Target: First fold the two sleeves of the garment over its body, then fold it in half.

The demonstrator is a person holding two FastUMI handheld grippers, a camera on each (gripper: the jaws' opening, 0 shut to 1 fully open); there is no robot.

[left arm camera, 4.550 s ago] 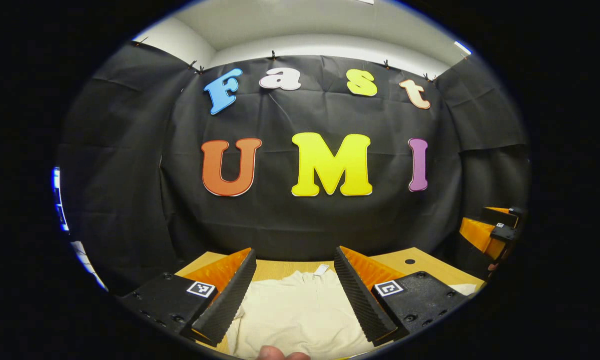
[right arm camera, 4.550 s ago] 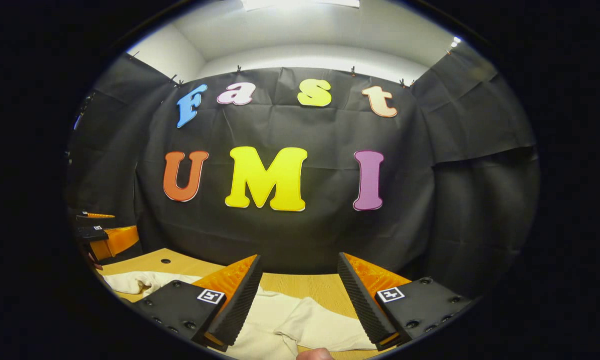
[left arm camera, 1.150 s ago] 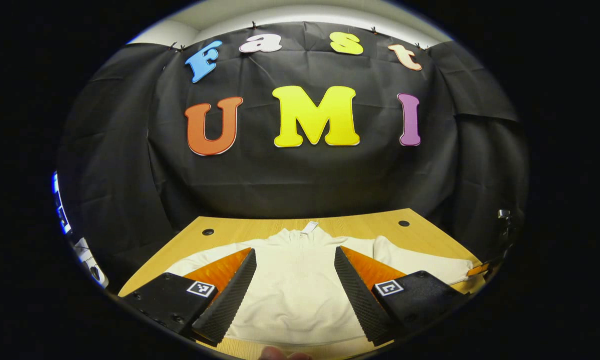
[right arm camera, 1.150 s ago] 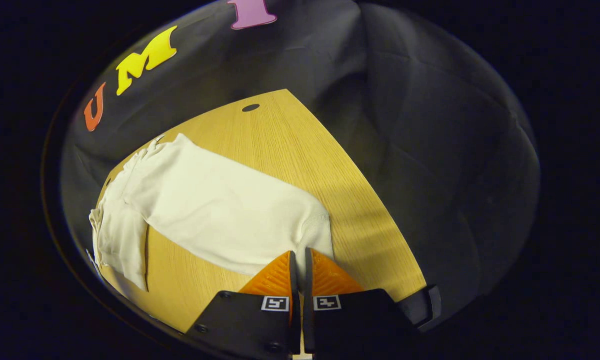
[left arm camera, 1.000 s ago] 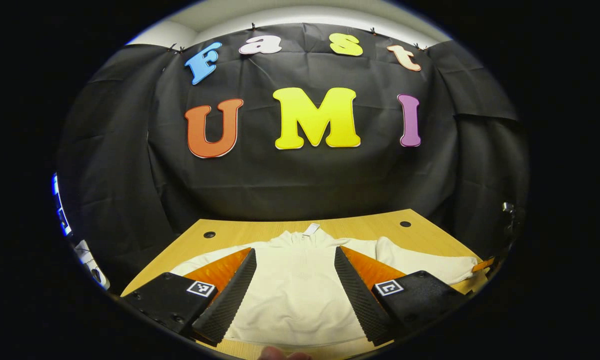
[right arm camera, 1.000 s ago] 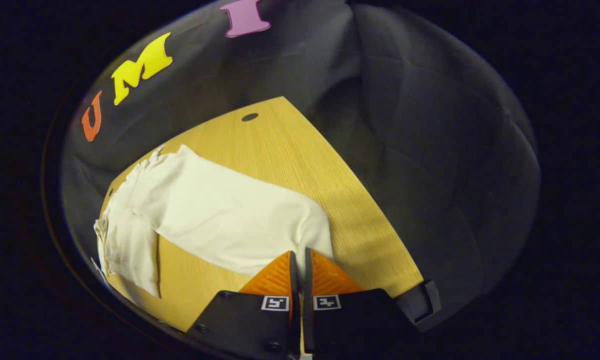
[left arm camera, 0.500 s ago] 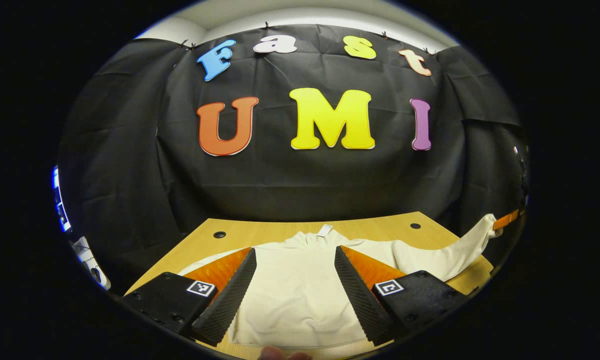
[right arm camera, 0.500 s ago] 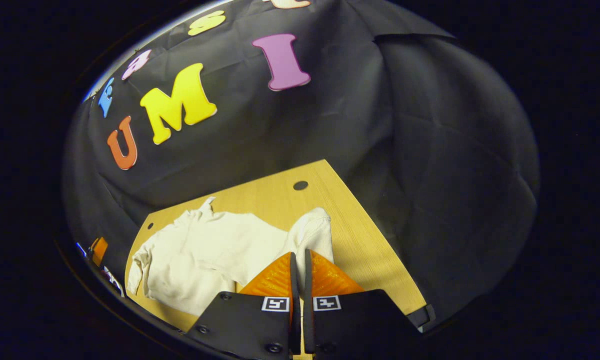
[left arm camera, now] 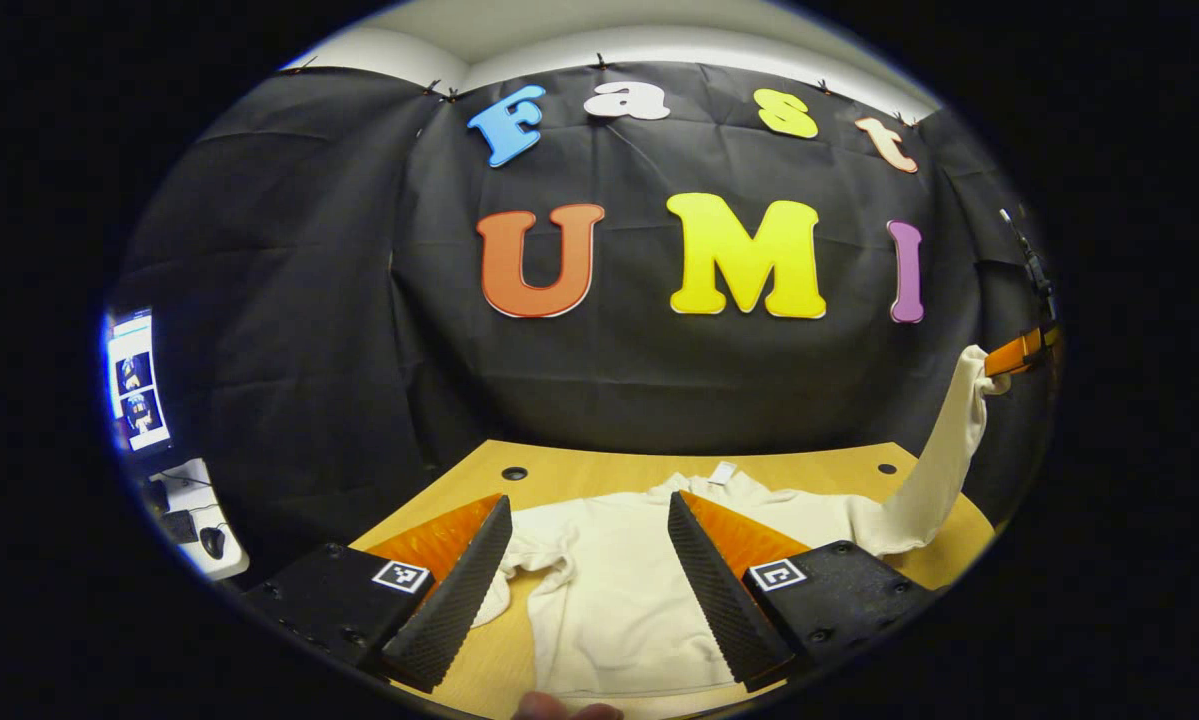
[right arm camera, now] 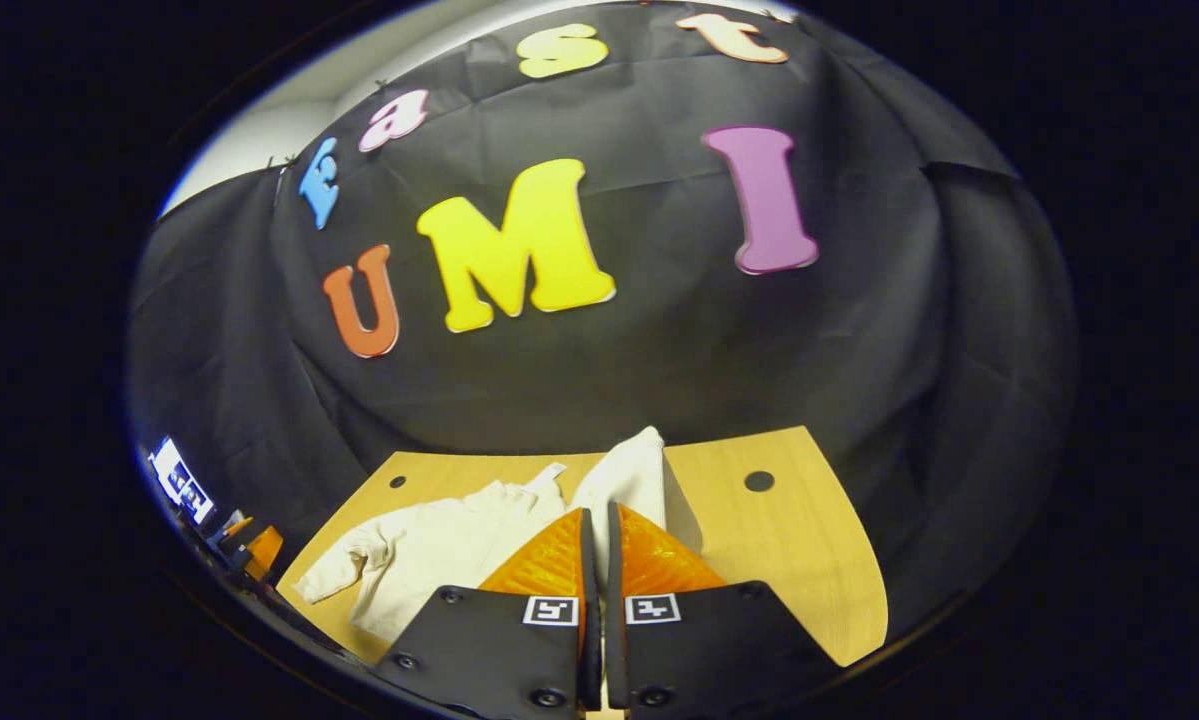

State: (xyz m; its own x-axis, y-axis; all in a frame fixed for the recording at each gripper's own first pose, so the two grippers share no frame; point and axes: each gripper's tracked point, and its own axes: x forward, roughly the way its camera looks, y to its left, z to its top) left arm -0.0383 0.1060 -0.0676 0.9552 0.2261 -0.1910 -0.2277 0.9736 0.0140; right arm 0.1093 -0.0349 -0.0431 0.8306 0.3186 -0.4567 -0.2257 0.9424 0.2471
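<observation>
- While the cream garment (left arm camera: pixel 614 590) lies on the wooden table (left arm camera: pixel 599 470), chest up with its collar toward the booth wall, its left sleeve (left arm camera: pixel 529 560) sits bunched beside the body.
- Left gripper (left arm camera: pixel 589 585): fingers spread wide apart, holding nothing, hovering over the garment's lower body near the hem.
- Right sleeve (left arm camera: pixel 944 455): lifted off the table, rising from the garment's shoulder up to its cuff.
- Right gripper (right arm camera: pixel 596 545): fingers pressed together on the right sleeve's cuff; seen from the left gripper view at the garment's far right, up in the air.
- A monitor (left arm camera: pixel 137 385) stands well left of the garment, past the table edge.
</observation>
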